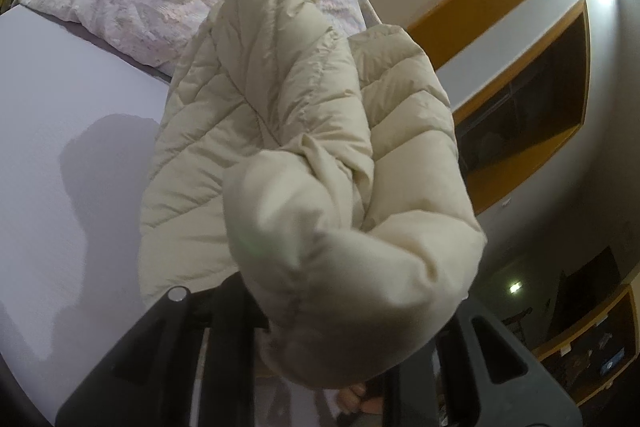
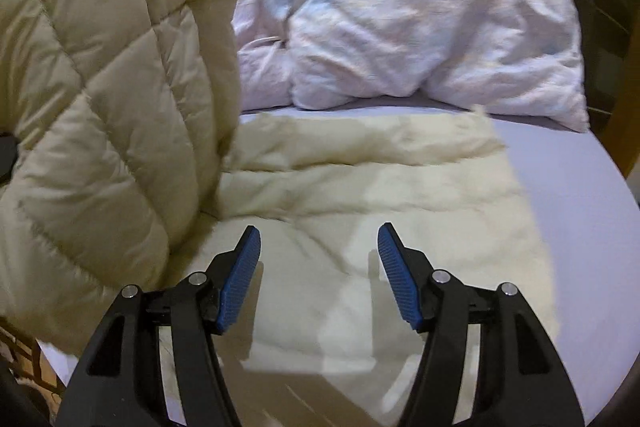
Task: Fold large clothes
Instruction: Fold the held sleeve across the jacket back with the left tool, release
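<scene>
Dim warm light, motion blur, fisheye-warped edges.

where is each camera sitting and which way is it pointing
Left wrist: on the left gripper, facing up along a lifted part of the puffer jacket bunched over its fingers, toward wall and ceiling; black gripper frame shows.
Right wrist: on the right gripper, looking across the bed at the jacket's flat part; both blue pads, spread apart, show.
Shared: the jacket, bed sheet and crumpled duvet.
</scene>
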The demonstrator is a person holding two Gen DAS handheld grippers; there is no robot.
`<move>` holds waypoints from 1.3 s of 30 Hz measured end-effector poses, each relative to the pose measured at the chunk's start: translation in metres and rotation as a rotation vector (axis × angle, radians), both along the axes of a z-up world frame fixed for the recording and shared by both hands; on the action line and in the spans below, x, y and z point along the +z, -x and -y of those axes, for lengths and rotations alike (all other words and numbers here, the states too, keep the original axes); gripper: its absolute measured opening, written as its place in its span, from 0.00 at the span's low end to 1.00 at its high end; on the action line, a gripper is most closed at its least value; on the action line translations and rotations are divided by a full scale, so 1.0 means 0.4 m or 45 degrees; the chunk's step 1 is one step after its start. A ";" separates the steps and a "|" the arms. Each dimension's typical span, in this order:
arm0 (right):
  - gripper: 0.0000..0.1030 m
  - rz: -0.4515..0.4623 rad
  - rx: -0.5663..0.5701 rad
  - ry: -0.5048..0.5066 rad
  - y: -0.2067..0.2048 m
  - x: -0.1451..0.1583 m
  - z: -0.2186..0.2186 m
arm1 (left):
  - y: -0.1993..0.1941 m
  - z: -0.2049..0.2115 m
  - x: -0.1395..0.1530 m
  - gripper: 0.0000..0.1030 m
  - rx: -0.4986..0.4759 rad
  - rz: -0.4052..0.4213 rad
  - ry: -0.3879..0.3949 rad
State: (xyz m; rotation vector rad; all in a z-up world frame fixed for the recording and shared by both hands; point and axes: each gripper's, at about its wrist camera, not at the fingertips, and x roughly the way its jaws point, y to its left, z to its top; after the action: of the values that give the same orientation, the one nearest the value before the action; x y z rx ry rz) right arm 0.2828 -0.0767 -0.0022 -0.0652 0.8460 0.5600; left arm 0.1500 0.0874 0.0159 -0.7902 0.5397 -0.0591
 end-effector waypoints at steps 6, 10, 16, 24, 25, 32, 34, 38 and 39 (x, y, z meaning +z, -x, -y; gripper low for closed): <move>0.61 -0.038 -0.106 -0.009 -0.011 -0.024 0.134 | -0.066 0.081 -0.017 0.20 -0.090 -0.063 -0.028; 0.61 -0.055 -0.156 -0.019 -0.031 -0.038 0.187 | -0.118 0.130 -0.036 0.21 -0.143 -0.111 -0.048; 0.61 -0.069 -0.204 -0.026 -0.046 -0.048 0.227 | -0.179 0.160 -0.063 0.21 -0.178 -0.166 -0.060; 0.61 -0.047 -0.231 -0.002 -0.025 -0.051 0.265 | -0.181 0.222 -0.076 0.22 -0.217 -0.201 -0.086; 0.61 -0.038 -0.229 -0.003 -0.016 -0.051 0.276 | -0.181 0.233 -0.079 0.23 -0.225 -0.205 -0.090; 0.61 -0.038 -0.246 -0.012 0.081 -0.071 0.364 | -0.194 0.275 -0.102 0.23 -0.266 -0.235 -0.093; 0.61 -0.051 -0.255 -0.018 0.099 -0.082 0.386 | -0.198 0.285 -0.107 0.23 -0.273 -0.242 -0.097; 0.61 -0.067 -0.266 -0.021 0.128 -0.100 0.407 | -0.207 0.306 -0.113 0.24 -0.289 -0.256 -0.110; 0.61 -0.070 -0.267 -0.023 0.138 -0.103 0.410 | -0.208 0.311 -0.113 0.24 -0.292 -0.257 -0.115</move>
State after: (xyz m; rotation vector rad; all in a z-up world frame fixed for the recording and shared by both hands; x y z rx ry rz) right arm 0.2278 -0.2408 -0.0436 0.0553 0.8890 0.3734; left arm 0.2333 -0.0368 -0.0292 -0.6472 0.8179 -0.1662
